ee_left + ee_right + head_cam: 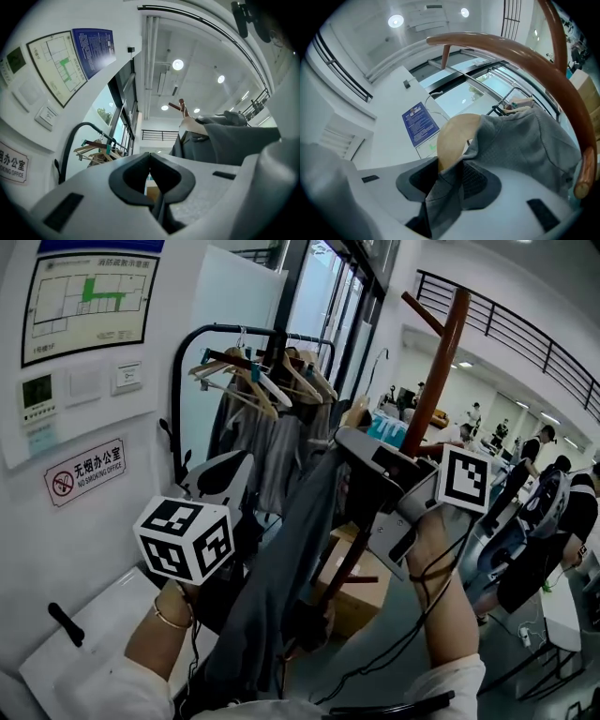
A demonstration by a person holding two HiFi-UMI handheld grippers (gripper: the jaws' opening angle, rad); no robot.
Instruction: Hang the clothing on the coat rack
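Observation:
A grey garment (281, 577) on a tan wooden hanger (454, 136) hangs from my right gripper (349, 442), which is shut on the cloth at the collar (457, 164). The garment (520, 145) drapes down the middle of the head view. The brown wooden coat rack (439, 362) stands just behind it, and one curved peg (506, 47) arches right above the jaws in the right gripper view. My left gripper (230, 465) is raised to the left of the garment, shut with nothing between its pads (150, 157). From there the garment (234, 140) and the rack's top (180, 105) show at the right.
A black clothes rail (262, 334) with wooden hangers and grey clothes stands behind, by the window. A cardboard box (361, 592) lies on the floor at the rack's foot. A wall with signs (84, 470) is close at left; people (562, 512) stand at right.

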